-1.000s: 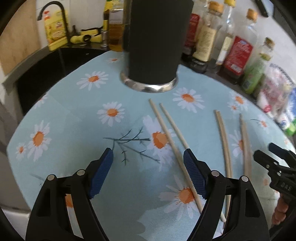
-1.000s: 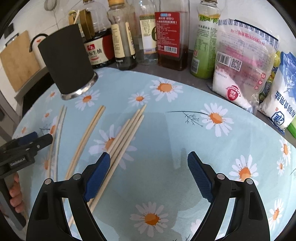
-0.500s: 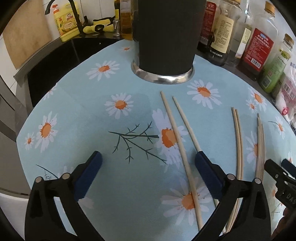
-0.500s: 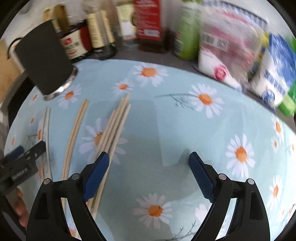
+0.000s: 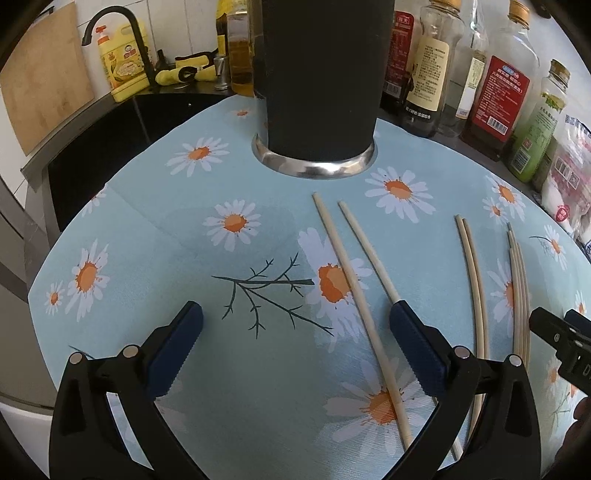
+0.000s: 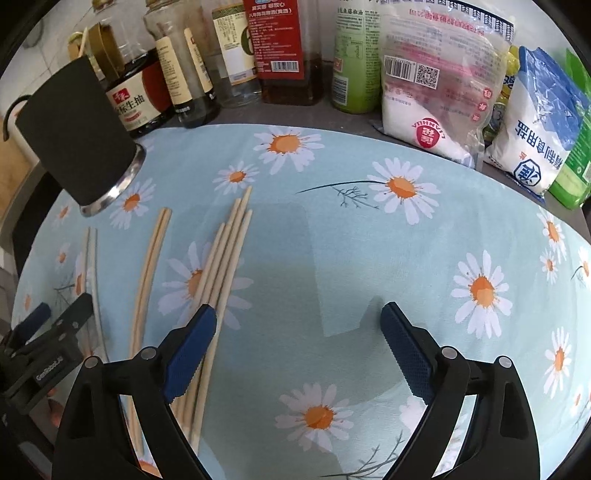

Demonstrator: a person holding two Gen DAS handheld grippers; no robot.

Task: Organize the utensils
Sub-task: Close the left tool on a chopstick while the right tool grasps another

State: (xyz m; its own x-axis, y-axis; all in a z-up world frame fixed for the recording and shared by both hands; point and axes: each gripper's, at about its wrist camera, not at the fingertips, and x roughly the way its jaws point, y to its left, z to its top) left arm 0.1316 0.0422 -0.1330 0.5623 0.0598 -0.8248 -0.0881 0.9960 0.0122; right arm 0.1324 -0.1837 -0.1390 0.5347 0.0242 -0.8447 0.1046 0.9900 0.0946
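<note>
A black cylindrical holder (image 5: pixel 321 81) with a steel base stands at the back of the daisy-print cloth (image 5: pixel 155 236). Wooden chopsticks lie flat in front of it: two loose ones (image 5: pixel 354 295), a close pair (image 5: pixel 472 280) and a bundle (image 5: pixel 519 291). My left gripper (image 5: pixel 295 317) hovers open over the cloth; one loose chopstick runs between its jaws, and the pads do not press on it. In the right wrist view the holder (image 6: pixel 74 133) is at far left and the bundle (image 6: pixel 225 254) lies by the left finger. My right gripper (image 6: pixel 299 317) holds nothing; its jaws are opening.
Sauce and oil bottles (image 5: pixel 502 85) line the back edge. Bags of salt and sugar (image 6: pixel 436 85) stand at the back right. A sink with a black faucet (image 5: pixel 110 33), a yellow detergent bottle (image 5: pixel 123 70) and a wooden board (image 5: pixel 40 85) are at the far left.
The left jaws have spread wider and the holder now looms closer in that view. The right wrist view tilted and came back, with its jaws slightly wider.
</note>
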